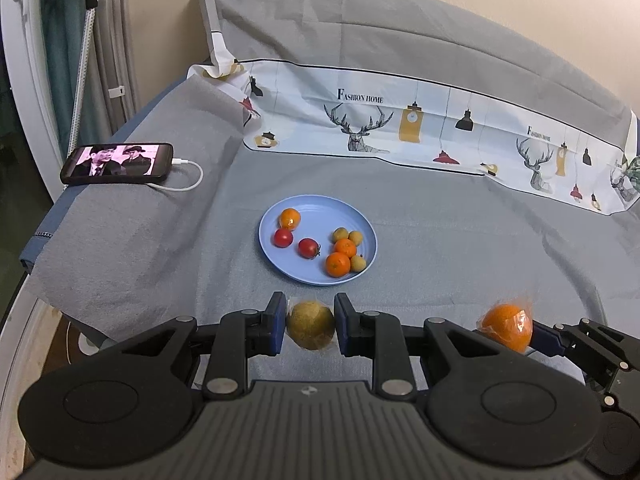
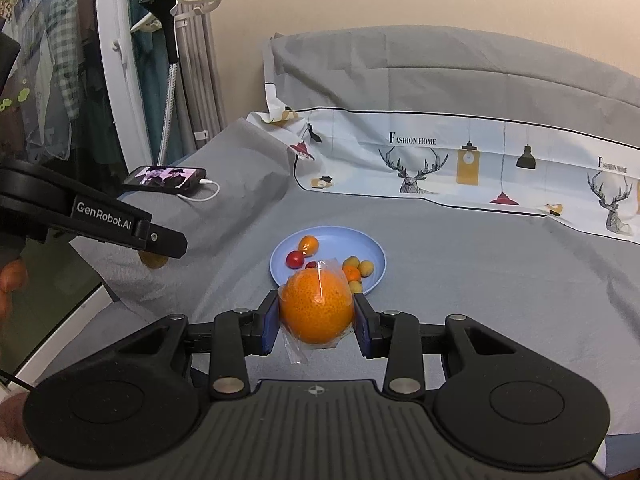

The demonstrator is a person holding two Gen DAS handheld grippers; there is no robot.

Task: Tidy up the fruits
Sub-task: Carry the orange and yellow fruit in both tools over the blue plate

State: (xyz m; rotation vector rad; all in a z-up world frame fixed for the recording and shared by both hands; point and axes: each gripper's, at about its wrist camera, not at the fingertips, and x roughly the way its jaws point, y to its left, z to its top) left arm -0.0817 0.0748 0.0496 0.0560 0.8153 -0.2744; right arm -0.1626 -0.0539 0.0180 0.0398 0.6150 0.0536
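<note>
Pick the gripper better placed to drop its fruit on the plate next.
Left, marginally: left gripper holds the brown fruit right before the blue plate. Right gripper holding the wrapped orange sits off to the side.

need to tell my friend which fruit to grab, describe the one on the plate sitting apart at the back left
On the grey bed, find the round blue plate. At its far left edge, behind the two red tomatoes, sits a lone small orange. Unlike the other small oranges, it touches no yellowish fruit.

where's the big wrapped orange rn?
Clamped in the right gripper: the big wrapped orange is held above the grey bedsheet, just short of the blue plate.
</note>
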